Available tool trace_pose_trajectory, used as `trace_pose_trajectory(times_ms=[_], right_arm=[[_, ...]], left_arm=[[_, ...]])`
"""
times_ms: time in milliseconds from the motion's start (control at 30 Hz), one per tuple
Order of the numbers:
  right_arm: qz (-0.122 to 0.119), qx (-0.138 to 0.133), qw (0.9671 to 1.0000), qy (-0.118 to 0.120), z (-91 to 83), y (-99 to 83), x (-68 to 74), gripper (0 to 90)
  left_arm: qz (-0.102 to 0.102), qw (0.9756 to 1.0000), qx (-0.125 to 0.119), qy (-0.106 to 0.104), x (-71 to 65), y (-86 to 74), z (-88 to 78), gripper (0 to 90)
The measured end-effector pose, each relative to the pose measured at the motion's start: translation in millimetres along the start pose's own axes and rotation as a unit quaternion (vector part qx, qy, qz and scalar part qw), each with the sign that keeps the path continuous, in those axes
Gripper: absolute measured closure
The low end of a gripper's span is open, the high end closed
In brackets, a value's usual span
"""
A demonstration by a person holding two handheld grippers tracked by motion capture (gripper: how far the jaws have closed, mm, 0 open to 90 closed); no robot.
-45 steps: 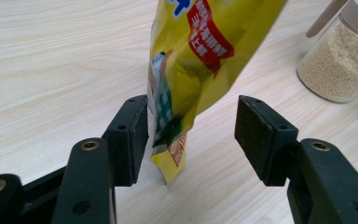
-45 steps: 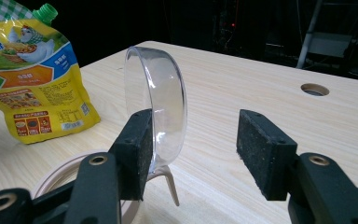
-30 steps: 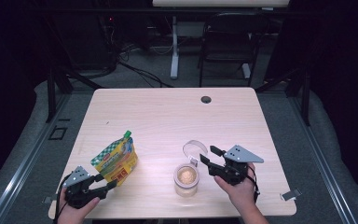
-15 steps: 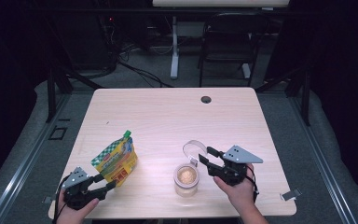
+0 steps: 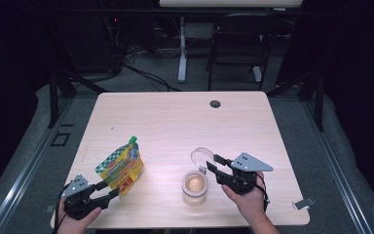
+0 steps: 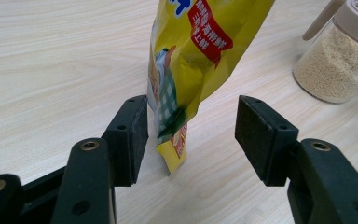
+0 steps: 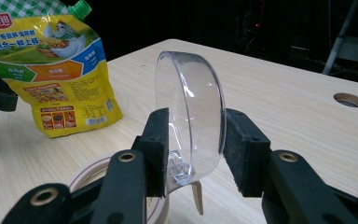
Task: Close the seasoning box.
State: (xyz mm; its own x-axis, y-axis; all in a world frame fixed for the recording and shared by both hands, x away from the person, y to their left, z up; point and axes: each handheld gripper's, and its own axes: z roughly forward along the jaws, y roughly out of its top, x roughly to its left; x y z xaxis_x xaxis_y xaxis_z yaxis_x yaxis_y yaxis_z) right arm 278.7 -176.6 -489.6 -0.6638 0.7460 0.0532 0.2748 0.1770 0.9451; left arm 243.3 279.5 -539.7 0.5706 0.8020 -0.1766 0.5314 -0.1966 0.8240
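Observation:
A yellow spouted pouch (image 5: 121, 168) with a green cap stands at the table's front left. My left gripper (image 5: 111, 189) is open, and the pouch's bottom corner (image 6: 175, 140) sits between its jaws, nearer the left pad (image 6: 133, 135). A small jar of tan grains (image 5: 195, 187) stands front centre, with its clear hinged lid (image 5: 200, 155) flipped upright. My right gripper (image 5: 213, 163) has just been closing its jaws, and both pads now touch the clear lid (image 7: 191, 116) from either side. The pouch (image 7: 51, 70) stands behind it in the right gripper view.
The wooden table (image 5: 175, 117) has a round cable hole (image 5: 215, 104) near its far edge. A small metal clip (image 5: 303, 204) lies at the front right corner. A chair (image 5: 238, 39) and a desk leg stand on the dark floor beyond.
The right gripper's jaws have narrowed around the jar's upright clear lid. Both hands and the pouch have stayed where they were.

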Motion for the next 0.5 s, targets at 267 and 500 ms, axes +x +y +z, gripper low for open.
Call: trace_pose_trajectory(times_ms=[267,500], right_arm=[[-0.011,-0.004,0.9999,0.004,-1.7,2.0,5.0,64.6],[-0.024,-0.003,0.9997,0.007,-1.8,3.2,10.4,64.5]], left_arm=[[0.001,1.0000,0.005,0.000,0.8,-0.5,-1.5,44.4],[0.000,1.0000,0.004,-0.001,1.1,-0.3,-1.1,44.4]])
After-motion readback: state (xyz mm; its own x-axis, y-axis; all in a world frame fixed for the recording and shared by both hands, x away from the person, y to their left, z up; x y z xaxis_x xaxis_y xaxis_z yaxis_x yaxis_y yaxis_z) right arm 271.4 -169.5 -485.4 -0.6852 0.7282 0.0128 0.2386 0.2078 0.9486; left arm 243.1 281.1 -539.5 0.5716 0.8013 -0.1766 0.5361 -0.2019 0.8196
